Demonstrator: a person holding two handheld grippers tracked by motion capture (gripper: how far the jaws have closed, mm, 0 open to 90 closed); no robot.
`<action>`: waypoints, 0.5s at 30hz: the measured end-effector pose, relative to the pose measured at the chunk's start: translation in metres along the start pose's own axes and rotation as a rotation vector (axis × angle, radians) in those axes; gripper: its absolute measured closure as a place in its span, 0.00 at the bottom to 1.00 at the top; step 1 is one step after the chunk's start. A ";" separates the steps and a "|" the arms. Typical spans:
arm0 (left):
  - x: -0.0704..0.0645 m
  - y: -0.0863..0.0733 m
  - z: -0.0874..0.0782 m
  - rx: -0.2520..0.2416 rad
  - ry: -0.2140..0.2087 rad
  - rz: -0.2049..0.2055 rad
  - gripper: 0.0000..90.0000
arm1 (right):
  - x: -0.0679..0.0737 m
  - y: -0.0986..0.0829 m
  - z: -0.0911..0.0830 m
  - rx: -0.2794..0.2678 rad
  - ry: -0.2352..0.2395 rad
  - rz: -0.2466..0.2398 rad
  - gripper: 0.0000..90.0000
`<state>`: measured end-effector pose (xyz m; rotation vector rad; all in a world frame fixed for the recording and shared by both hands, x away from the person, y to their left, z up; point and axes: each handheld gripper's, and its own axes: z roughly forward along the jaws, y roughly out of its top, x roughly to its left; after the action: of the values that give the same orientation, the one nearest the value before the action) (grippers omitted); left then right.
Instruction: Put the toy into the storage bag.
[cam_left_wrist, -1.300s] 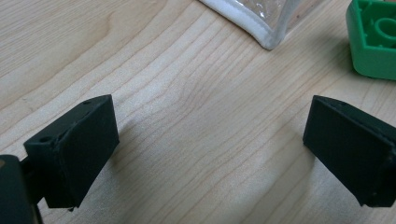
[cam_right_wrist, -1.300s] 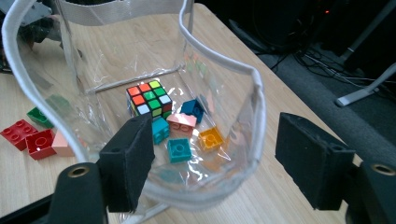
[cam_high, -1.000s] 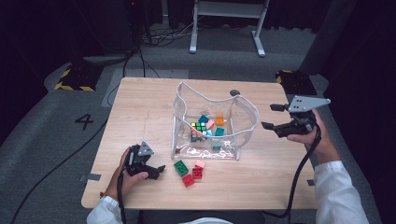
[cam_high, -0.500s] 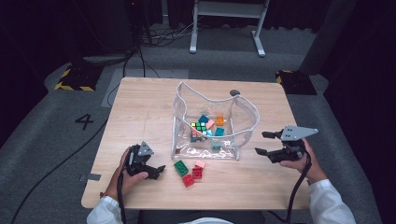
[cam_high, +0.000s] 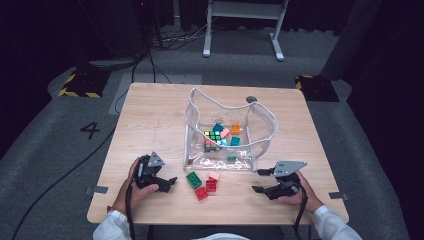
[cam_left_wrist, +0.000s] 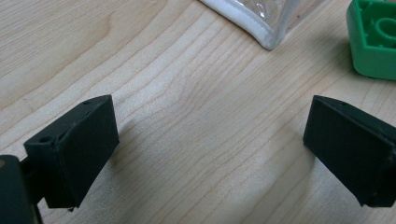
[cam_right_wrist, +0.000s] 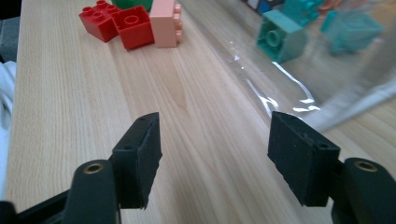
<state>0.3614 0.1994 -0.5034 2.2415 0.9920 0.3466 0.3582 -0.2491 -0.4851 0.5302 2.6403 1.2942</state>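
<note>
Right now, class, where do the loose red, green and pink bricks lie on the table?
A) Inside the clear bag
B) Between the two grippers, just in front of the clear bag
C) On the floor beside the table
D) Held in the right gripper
B: the green brick, red bricks and pink brick sit on the table outside the clear bag, between the left gripper and right gripper, both open and empty.
</note>
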 end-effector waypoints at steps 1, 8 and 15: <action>0.000 0.000 0.000 0.000 -0.001 0.000 0.04 | 0.002 0.001 0.005 -0.002 0.005 -0.006 0.41; 0.000 0.000 0.000 0.000 -0.001 0.000 0.04 | 0.008 0.016 0.035 0.004 0.026 -0.039 0.46; 0.000 0.000 0.000 0.000 -0.001 0.000 0.04 | 0.020 0.024 0.060 0.059 0.035 -0.016 0.46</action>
<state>0.3615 0.1994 -0.5033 2.2416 0.9916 0.3454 0.3633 -0.1837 -0.5027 0.4985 2.7124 1.2360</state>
